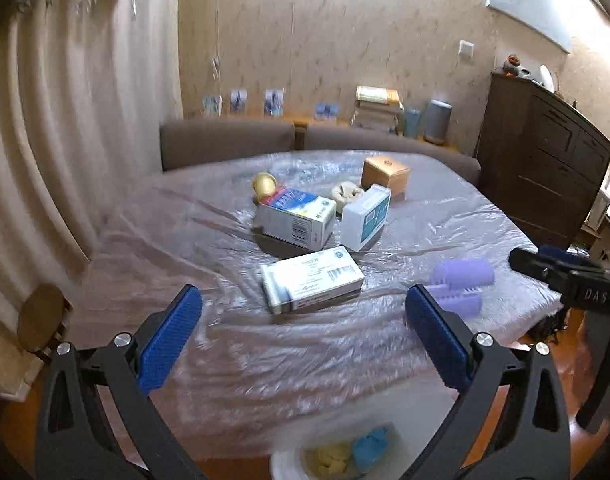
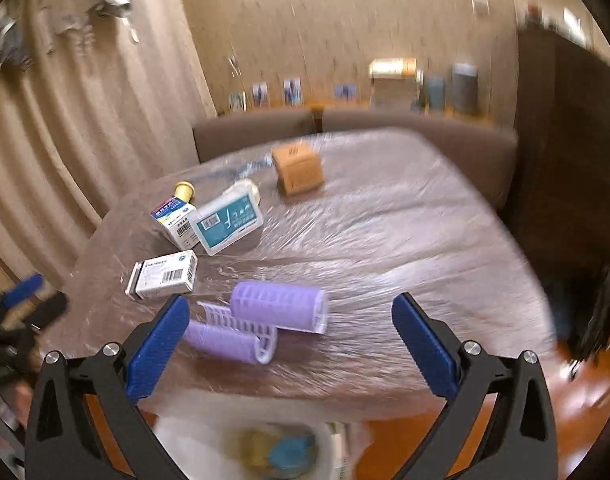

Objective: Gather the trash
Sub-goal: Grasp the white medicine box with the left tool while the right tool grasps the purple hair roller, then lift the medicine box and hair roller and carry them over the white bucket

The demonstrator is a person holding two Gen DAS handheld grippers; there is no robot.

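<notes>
Here, line by line, is what I see from my two wrists.

Left gripper (image 1: 303, 304): my blue pads are spread wide, nothing between them; I hold it above the near edge of the table (image 1: 209, 360).
Right gripper (image 2: 291, 314): also spread wide and holding nothing, hanging over the near right part of the table; its tip shows at the right edge of my left view.
Table cover: clear, wrinkled plastic film over the whole top.
Flat white carton (image 1: 312, 282): lies on its side just ahead of my left gripper, barcode up, apart from both pads.
Second carton (image 1: 295, 218): white with a blue and red end, lying farther in, touching or nearly touching the teal-labelled box (image 1: 365, 216) to its right.
Gold piece (image 1: 264, 186): behind the second carton; I cannot tell what it is.
Wooden box (image 1: 385, 174): at the far side, lid on.
Crumpled beige wad (image 1: 347, 192): between the wooden box and the cartons.
Purple rollers (image 2: 261, 322): two lying side by side ahead of my right gripper, the nearer one close to its left pad.
Bin (image 1: 289, 460): white rim below the table edge, under both grippers, with yellow and blue crumpled scraps (image 1: 351, 450) already inside.
</notes>
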